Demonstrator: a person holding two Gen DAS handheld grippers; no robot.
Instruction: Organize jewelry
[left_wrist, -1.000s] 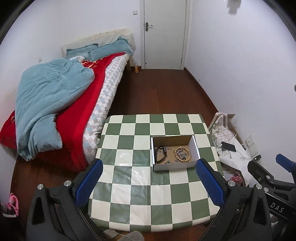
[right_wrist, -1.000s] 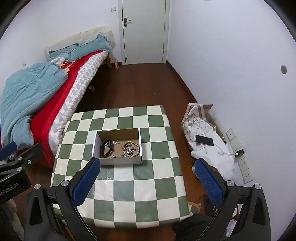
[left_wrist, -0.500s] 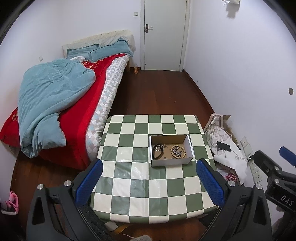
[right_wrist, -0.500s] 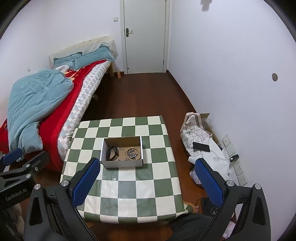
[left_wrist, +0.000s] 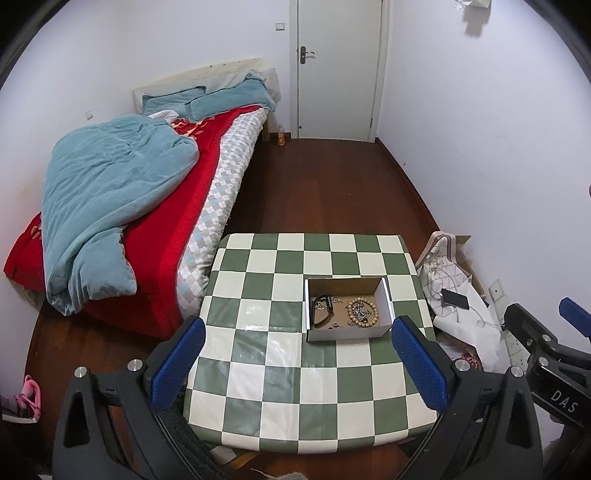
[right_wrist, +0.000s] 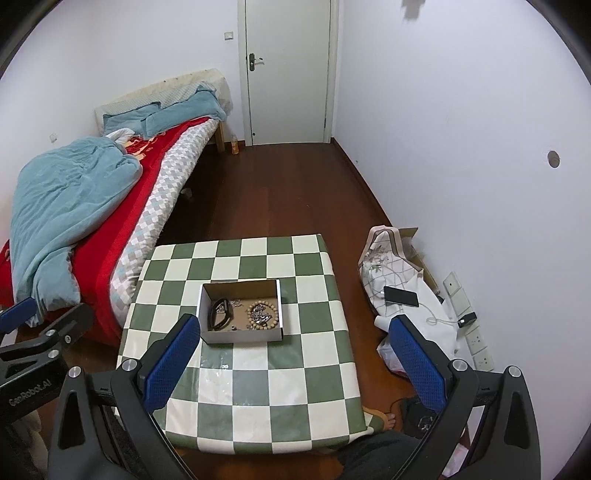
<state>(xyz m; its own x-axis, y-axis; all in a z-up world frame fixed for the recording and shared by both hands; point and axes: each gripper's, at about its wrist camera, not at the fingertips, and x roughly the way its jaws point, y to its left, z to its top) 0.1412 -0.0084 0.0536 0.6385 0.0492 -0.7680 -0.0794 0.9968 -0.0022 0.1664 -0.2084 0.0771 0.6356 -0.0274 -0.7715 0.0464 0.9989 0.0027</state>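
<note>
Bed (left_wrist: 122, 206): at far left, red cover, blue quilt (left_wrist: 107, 199) heaped on it, two blue pillows at the head by the wall.

Left gripper (left_wrist: 295, 362): jaws released, spread wide, nothing between the blue pads (left_wrist: 177, 363). Held high above the near half of the table, well apart from the box.

Table (left_wrist: 280, 391): green-and-white checked top under a clear film, standing just beside the bed on a dark wood floor.

Box (left_wrist: 347, 334): open cardboard box with white outer walls, on the table right of centre. In the left wrist view it lies between the two fingers' lines, closer to the right pad, beyond the tips. In the right wrist view the box (right_wrist: 242, 334) sits just past the left pad (right_wrist: 170, 360).

Contents, left to right: black band (left_wrist: 320, 312) curled at the left end; small silvery bits (left_wrist: 335, 300) beside it, too small to name; bead bracelet (left_wrist: 362, 313) of tan beads at the right, with a silvery chain (left_wrist: 364, 312) bunched inside its ring. All lie loose on the brown bottom.

Right gripper (right_wrist: 295, 360): jaws released, spread wide, empty. Held high over the table's near right edge, well above the box.

Bag (right_wrist: 388, 266): white, line-patterned, on the floor against the right wall. Phone (right_wrist: 400, 296): dark, lying on white cloth just beside the bag, a cable running to wall sockets.

Door (right_wrist: 288, 70): white, shut, at the far end.
</note>
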